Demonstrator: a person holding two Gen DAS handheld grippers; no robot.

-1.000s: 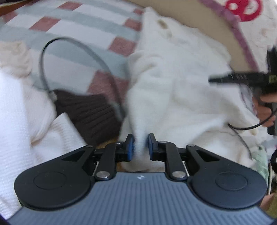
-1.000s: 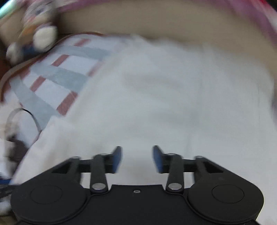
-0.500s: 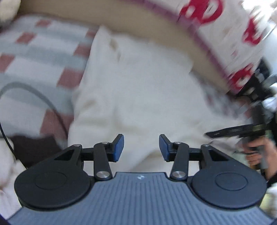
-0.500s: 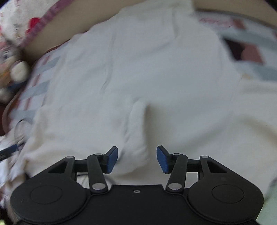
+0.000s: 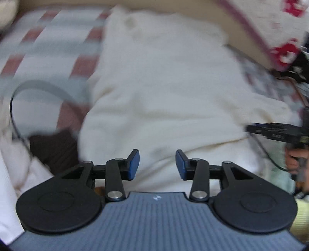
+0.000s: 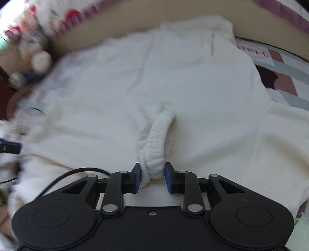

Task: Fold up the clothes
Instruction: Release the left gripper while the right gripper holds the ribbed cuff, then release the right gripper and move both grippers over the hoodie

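Note:
A cream fleece garment (image 5: 164, 86) lies spread on the checked bed cover; it fills the right wrist view (image 6: 193, 81) too. My left gripper (image 5: 156, 164) is open just above the garment's near edge, holding nothing. My right gripper (image 6: 152, 175) is shut on a ribbed elastic cuff (image 6: 156, 141) of the garment, which bunches up between the blue pads. The right gripper also shows at the right edge of the left wrist view (image 5: 256, 129).
A checked cover (image 5: 48, 48) lies left. A dark brown knit item (image 5: 56, 150) and a grey cable (image 5: 44, 88) lie beside white cloth (image 5: 11, 154) at the left. A patterned pillow (image 5: 270, 25) and beige headboard (image 6: 193, 9) lie behind. Stuffed toys (image 6: 34, 56) sit far left.
My left gripper opened and let go of the garment's edge, then drew back. My right gripper came down and closed on the garment's ribbed cuff.

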